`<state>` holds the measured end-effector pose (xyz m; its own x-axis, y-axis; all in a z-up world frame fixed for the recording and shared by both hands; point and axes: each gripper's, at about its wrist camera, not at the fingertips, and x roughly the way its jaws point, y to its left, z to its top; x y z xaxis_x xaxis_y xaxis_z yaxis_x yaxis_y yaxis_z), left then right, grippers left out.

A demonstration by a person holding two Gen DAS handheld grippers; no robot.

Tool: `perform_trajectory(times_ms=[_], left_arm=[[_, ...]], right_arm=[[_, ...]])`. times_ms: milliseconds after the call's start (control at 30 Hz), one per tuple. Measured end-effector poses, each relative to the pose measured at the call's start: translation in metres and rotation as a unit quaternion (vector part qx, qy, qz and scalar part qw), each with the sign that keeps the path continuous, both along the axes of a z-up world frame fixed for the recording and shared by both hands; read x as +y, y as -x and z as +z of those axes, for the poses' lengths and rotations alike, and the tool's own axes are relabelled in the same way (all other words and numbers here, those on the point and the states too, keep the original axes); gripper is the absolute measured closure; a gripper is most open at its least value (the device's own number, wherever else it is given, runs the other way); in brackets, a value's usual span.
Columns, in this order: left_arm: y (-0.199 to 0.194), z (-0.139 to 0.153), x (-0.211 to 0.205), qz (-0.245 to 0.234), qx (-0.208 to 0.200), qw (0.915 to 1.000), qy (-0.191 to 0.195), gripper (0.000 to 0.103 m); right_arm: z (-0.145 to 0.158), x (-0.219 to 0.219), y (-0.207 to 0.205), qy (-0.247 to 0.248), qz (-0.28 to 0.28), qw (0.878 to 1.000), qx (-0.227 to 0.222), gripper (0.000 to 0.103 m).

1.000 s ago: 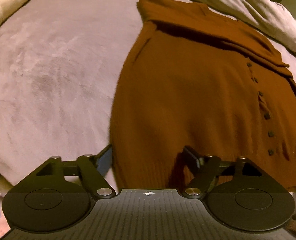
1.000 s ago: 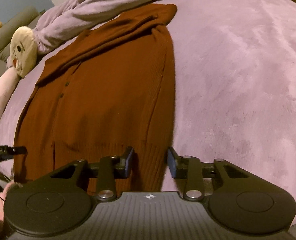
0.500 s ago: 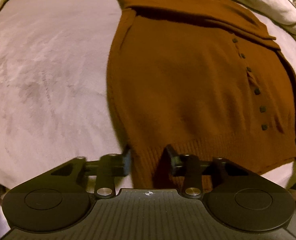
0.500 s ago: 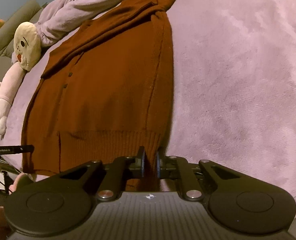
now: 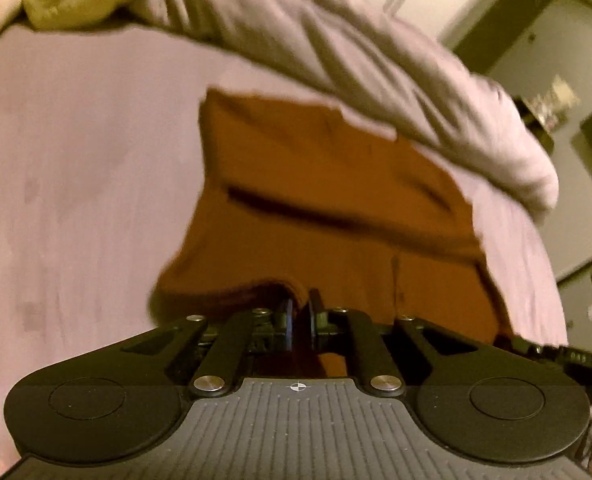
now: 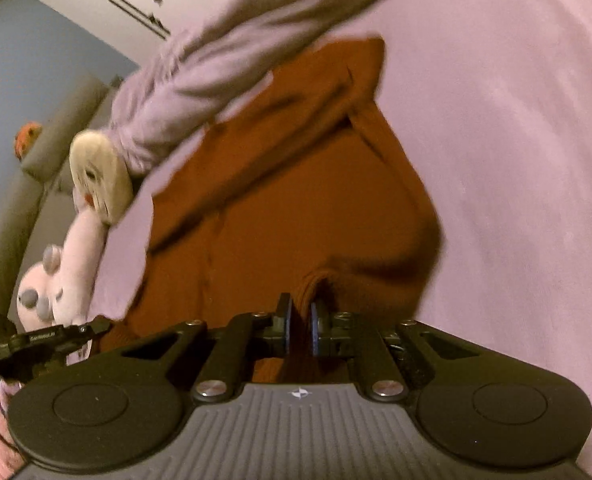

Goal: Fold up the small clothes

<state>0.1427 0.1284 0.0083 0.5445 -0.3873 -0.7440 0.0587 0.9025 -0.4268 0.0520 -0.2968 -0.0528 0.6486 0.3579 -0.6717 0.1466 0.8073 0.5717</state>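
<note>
A rust-brown knitted cardigan [image 5: 328, 208] lies on a pale pink bedspread [image 5: 76, 184], its sleeves folded across the top. My left gripper [image 5: 301, 306] is shut on the ribbed hem near the garment's left corner, and the hem bunches up between the pads. In the right wrist view the same cardigan [image 6: 296, 200] shows, and my right gripper [image 6: 301, 316] is shut on the hem near the right corner. Both corners are lifted off the bed, so the lower part of the cardigan curls upward. My left gripper's tip [image 6: 48, 336] appears at the left edge of the right wrist view.
A rumpled lilac blanket [image 5: 376, 80] lies along the far side of the bed, touching the cardigan's collar. A soft toy with a cream face [image 6: 96, 176] and pink limbs lies to the left. A grey sofa [image 6: 8, 216] and walls stand beyond.
Both grippers closed on the hem, then rose and tipped forward, lifting the cardigan's bottom edge off the bed. The flat garment now bulges upward at the near end.
</note>
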Motion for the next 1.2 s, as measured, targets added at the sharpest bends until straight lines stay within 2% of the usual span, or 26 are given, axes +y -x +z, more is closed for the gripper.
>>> perform_trajectory(times_ms=[67, 200, 367, 433, 500, 567, 633, 667, 700, 733, 767, 833, 933, 1000, 1200], left_arm=[[-0.014, 0.000, 0.003, 0.028, -0.005, 0.9996, 0.008, 0.093], [-0.046, -0.014, 0.008, 0.079, 0.005, 0.9968, 0.011, 0.093], [-0.063, -0.034, 0.013, 0.116, 0.030, 0.9926, -0.016, 0.092], [-0.065, -0.040, 0.021, 0.125, 0.037, 0.9913, -0.018, 0.085], [-0.064, -0.043, 0.028, 0.132, 0.036, 0.9904, -0.022, 0.083], [-0.062, -0.043, 0.031, 0.138, 0.023, 0.9883, -0.062, 0.073], [-0.059, -0.040, 0.035, 0.118, 0.002, 0.9894, -0.083, 0.060], [-0.056, -0.038, 0.036, 0.100, -0.007, 0.9916, -0.082, 0.054], [-0.054, -0.038, 0.035, 0.077, -0.013, 0.9941, -0.075, 0.044], [-0.053, -0.038, 0.032, 0.055, -0.019, 0.9958, -0.070, 0.035], [-0.053, -0.038, 0.027, 0.037, -0.023, 0.9966, -0.070, 0.033], [-0.053, -0.040, 0.015, 0.003, -0.029, 0.9969, -0.072, 0.031], [-0.060, -0.047, -0.004, -0.025, -0.031, 0.9956, -0.085, 0.030], [-0.065, -0.052, -0.015, -0.045, -0.031, 0.9941, -0.094, 0.030], [-0.063, -0.055, -0.041, -0.128, -0.041, 0.9838, -0.118, 0.030]], right_arm=[[0.006, 0.000, -0.018, 0.007, -0.017, 1.000, -0.019, 0.095], [0.007, -0.005, -0.051, 0.030, -0.055, 0.998, -0.029, 0.095], [-0.001, -0.008, -0.084, 0.060, -0.093, 0.994, -0.021, 0.093], [-0.004, -0.013, -0.088, 0.070, -0.108, 0.992, -0.014, 0.091], [-0.003, -0.020, -0.088, 0.090, -0.121, 0.988, -0.020, 0.088], [0.001, -0.025, -0.084, 0.118, -0.130, 0.984, -0.028, 0.087], [0.004, -0.033, -0.079, 0.130, -0.123, 0.983, -0.037, 0.086], [0.005, -0.035, -0.077, 0.135, -0.115, 0.983, -0.040, 0.082], [0.006, -0.037, -0.076, 0.139, -0.103, 0.984, -0.044, 0.079], [0.006, -0.036, -0.077, 0.143, -0.083, 0.985, -0.049, 0.072], [0.006, -0.034, -0.077, 0.149, -0.058, 0.986, -0.056, 0.068], [0.005, -0.026, -0.081, 0.164, -0.020, 0.984, -0.061, 0.068], [0.001, -0.013, -0.090, 0.157, 0.019, 0.986, -0.061, 0.068], [-0.003, -0.003, -0.099, 0.169, 0.047, 0.983, -0.058, 0.068], [-0.013, 0.010, -0.111, 0.191, 0.092, 0.976, -0.041, 0.068]])
